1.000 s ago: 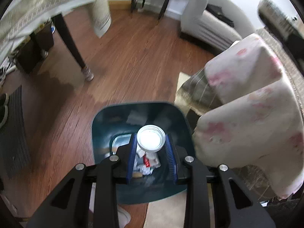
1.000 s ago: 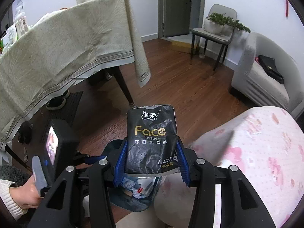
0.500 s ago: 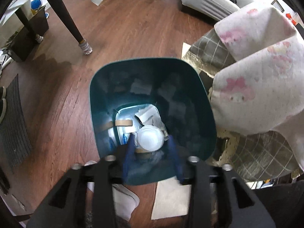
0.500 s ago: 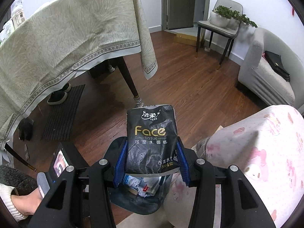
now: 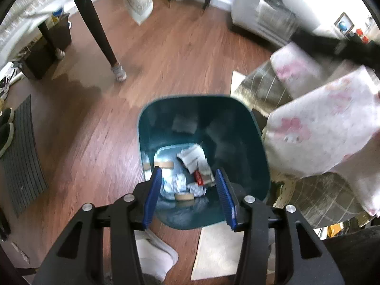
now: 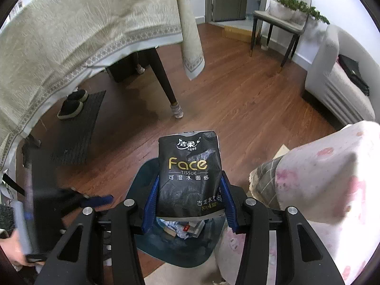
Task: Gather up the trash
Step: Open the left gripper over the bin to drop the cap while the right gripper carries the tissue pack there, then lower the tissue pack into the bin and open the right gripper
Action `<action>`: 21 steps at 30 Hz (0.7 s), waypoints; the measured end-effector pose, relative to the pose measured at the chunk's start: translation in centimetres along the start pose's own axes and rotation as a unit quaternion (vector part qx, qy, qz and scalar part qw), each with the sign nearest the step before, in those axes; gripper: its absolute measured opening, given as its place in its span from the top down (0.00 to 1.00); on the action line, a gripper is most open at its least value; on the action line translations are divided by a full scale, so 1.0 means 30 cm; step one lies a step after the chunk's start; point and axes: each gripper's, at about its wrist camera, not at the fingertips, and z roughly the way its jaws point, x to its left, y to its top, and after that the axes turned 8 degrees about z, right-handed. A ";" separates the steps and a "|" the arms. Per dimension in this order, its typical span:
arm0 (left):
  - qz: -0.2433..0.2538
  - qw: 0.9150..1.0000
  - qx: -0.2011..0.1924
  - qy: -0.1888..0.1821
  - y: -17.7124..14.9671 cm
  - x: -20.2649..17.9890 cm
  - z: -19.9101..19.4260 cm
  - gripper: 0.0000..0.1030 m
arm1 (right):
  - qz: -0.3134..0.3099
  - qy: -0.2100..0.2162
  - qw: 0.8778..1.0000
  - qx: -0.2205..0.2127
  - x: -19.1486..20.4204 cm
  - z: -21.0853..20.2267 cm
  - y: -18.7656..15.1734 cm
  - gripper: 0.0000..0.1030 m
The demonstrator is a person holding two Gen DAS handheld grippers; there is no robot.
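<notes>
My left claw [image 5: 188,181] hangs over the teal bin [image 5: 257,147] with its blue pads [image 5: 152,190] spread wide and nothing between them; below I can see crumpled paper, a red-labelled wrapper [image 5: 198,178] and other scraps lying on the bin floor. My right claw [image 6: 188,196] is clamped on the black tissue pack [image 6: 188,173], gripping its lower half, so most of the pack stands up above the pads. In the right wrist view the bin [image 6: 142,178] sits directly beneath that pack, on the wooden floor [image 6: 237,99] just beside the pink-patterned cover [image 6: 327,173]. The step in hand, as I judge it, is dropping this pack in. To do it well I would keep the pack centred over the opening, tip or lower the right claw so the pack clears the near rim, and spread the pads fully, since the soft wrapper may cling to one pad. The left claw is blurred at the right view's left edge [image 6: 95,200], near the rim, so I would keep the two apart.
</notes>
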 end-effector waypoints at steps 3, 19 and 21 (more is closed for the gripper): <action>-0.001 1.000 -0.029 0.005 0.018 0.002 -0.063 0.53 | 0.001 -0.002 1.000 0.012 -0.001 0.037 -0.014 0.53; 0.010 0.989 -0.150 0.012 0.120 -0.038 -0.362 0.67 | -0.019 0.001 0.996 0.088 0.039 0.251 -0.140 0.53; 0.015 0.988 -0.156 0.012 0.124 -0.046 -0.379 0.69 | -0.024 -0.001 0.995 0.098 0.050 0.270 -0.158 0.53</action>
